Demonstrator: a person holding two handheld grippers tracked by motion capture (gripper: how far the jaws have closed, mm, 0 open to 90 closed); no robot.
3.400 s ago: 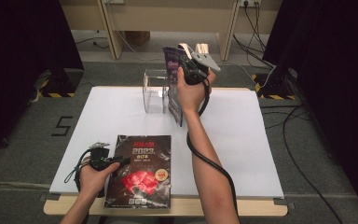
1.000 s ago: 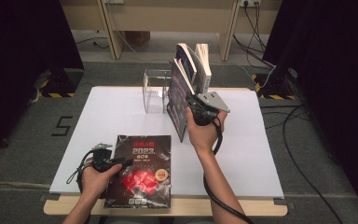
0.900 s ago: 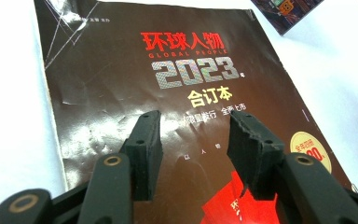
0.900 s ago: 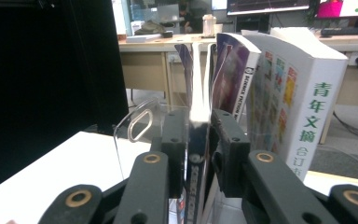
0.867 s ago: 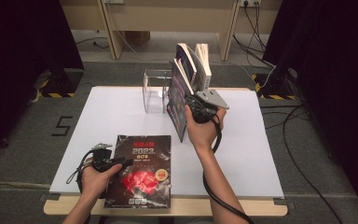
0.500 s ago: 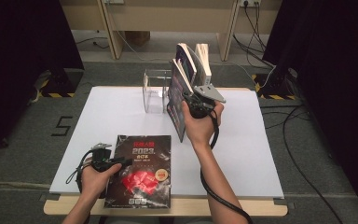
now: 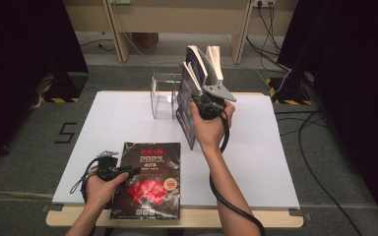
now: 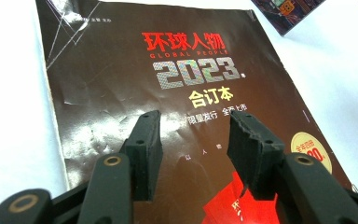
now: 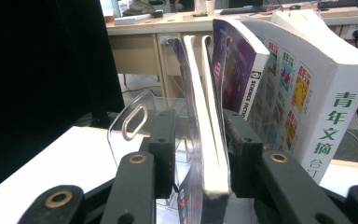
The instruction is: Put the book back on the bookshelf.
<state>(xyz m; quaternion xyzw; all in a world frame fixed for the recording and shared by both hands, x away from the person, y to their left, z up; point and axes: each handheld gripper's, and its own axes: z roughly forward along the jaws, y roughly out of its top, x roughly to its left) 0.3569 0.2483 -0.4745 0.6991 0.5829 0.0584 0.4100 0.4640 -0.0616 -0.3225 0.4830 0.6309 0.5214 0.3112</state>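
Nearest the person, the left gripper (image 7: 112, 169) rests at the left edge of the dark magazine (image 7: 148, 178), which lies flat on the white table (image 7: 270, 162) near its front edge; in the left gripper view its jaws stand well apart above the cover (image 8: 168, 93), with nothing between the pads and no grip taken; this magazine looks to be the one still waiting to be shelved

Farther up the table, the right gripper (image 7: 204, 104) is at the row of books standing beside the clear plastic holder (image 7: 163, 96); in the right gripper view a thin magazine (image 9: 209, 154) stands upright between its jaws, white page edges towards the camera; the jaws have just been opening, and there is a gap on the left side, though the right pad sits just beside the pages and I cannot tell whether it touches; my reading is that the grip is being let go, the thin magazine now set in place against the purple book (image 9: 235, 70) and the thick white book (image 9: 307, 88) behind it

Judging by this, the work is well along: several books already lean upright at the holder, one has just been placed, and the flat magazine at the front is what remains to be picked up, stood on edge and added to the row
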